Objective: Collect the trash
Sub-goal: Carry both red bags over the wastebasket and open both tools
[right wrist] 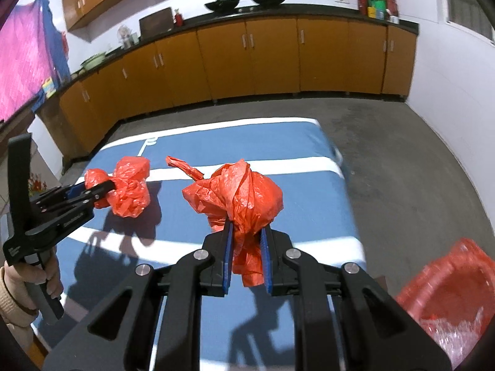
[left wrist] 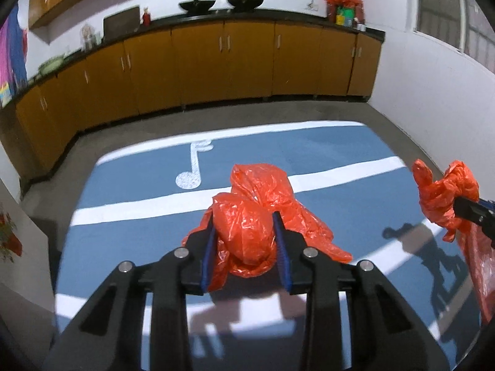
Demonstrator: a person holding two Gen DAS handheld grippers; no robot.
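The left claw [left wrist: 244, 244] is clamping its blue pads on a bunched part of the red plastic bag [left wrist: 263, 204], which is trailing ahead and to the right of it above the blue desk [left wrist: 130, 225] with white stripes and a white music note [left wrist: 193, 167]. The right claw [right wrist: 246, 247] is pinching another bunched part of red plastic [right wrist: 238, 194] between nearly closed pads, the crumpled bulk rising just beyond its tips. A red-lined bin [right wrist: 448, 290] is sitting low to the right of the right claw, off the desk's edge, while orange cabinets [right wrist: 247, 61] are running along the wall far ahead.
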